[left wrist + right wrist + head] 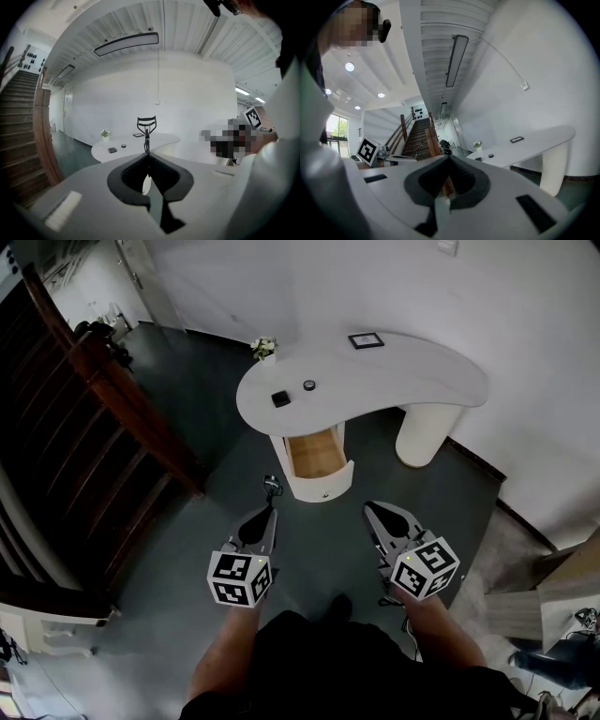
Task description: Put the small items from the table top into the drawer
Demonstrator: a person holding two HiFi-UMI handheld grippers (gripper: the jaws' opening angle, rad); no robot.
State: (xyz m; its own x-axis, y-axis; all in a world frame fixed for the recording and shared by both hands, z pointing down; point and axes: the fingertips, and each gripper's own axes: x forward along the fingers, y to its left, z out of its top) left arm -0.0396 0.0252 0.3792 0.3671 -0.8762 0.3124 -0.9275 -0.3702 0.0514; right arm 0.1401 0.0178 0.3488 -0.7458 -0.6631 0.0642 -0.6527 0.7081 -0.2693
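My left gripper [270, 510] is shut on a black eyelash curler [272, 487], which sticks up past the jaw tips in the left gripper view [146, 128]. My right gripper [369, 508] is shut with nothing in it. Both hang over the floor, well short of the white curved table [412, 381]. On the table's left end lie a small black square item [280, 398] and a small round item [309, 385]. Under that end, the drawer [316, 454] stands pulled open, showing a bare wooden bottom.
A small potted plant [263, 349] stands at the table's far left edge and a dark picture frame [366, 340] lies at its back. A wooden staircase [112, 418] runs along the left. White walls close in behind and to the right of the table.
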